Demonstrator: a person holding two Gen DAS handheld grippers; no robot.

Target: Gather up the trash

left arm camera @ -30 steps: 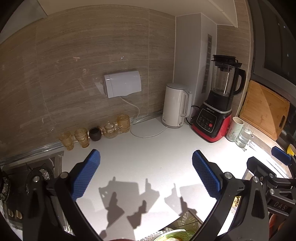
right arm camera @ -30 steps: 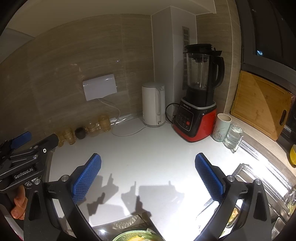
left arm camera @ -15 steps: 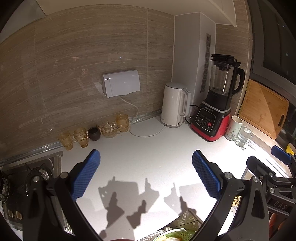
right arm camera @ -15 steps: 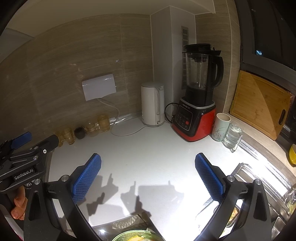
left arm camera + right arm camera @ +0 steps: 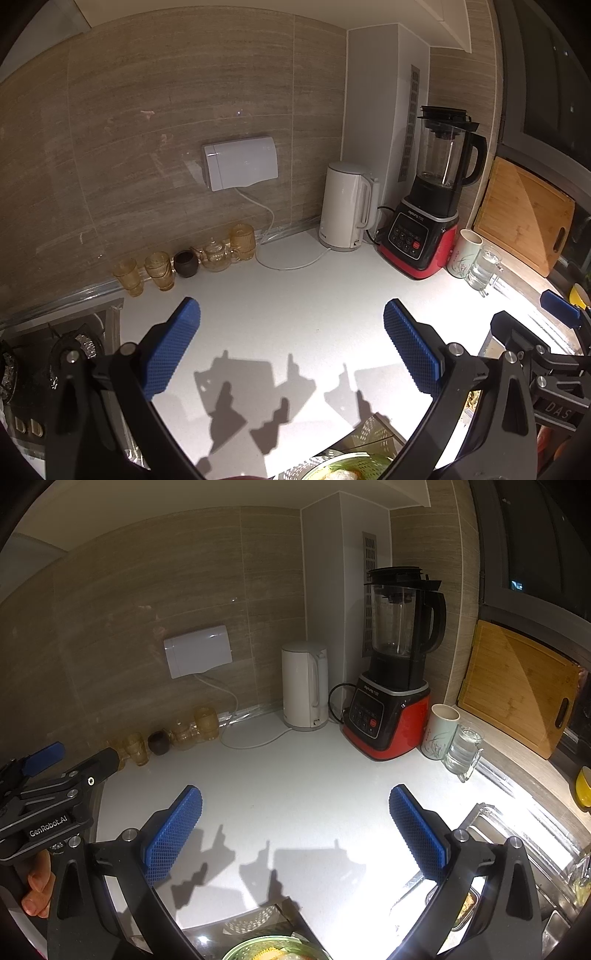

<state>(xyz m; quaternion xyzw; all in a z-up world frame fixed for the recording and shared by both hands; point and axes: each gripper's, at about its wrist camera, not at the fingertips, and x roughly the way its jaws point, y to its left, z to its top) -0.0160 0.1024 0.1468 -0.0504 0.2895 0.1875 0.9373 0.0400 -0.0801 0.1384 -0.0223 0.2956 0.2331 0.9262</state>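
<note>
Two hand-held grippers hover side by side over a white counter (image 5: 295,295) in a kitchen corner. The left gripper (image 5: 291,354) has its blue-padded jaws spread wide, with nothing between them. The right gripper (image 5: 295,834) is the same: jaws wide apart, holding nothing.

Below and just behind the jaws of both grippers, at the bottom edge of each view, sits a green bowl (image 5: 275,949) with pale and yellow scraps in it; most of it is cut off, so the contents cannot be identified. Beside it lies a shiny perforated metal piece (image 5: 373,434).

The counter directly ahead of both sets of jaws is bare, crossed only by the grippers' shadows. Far ahead, against the tiled wall, stand a white electric kettle (image 5: 345,206) and, right of it, a black and red blender (image 5: 428,221). Right of the blender are a pale mug (image 5: 463,253) and a clear glass mug (image 5: 484,266), touching or nearly so. A wooden cutting board (image 5: 524,214) leans against the wall far right. Ahead and left of the jaws, a row of amber glasses (image 5: 159,269), a small dark pot (image 5: 186,262) and a glass teapot (image 5: 216,254) lines the wall. A white wall box (image 5: 240,162) hangs above them, its cord trailing to the counter.

Left of the left jaws is a gas hob (image 5: 70,347). Right of the right jaws is a steel sink (image 5: 517,849).
</note>
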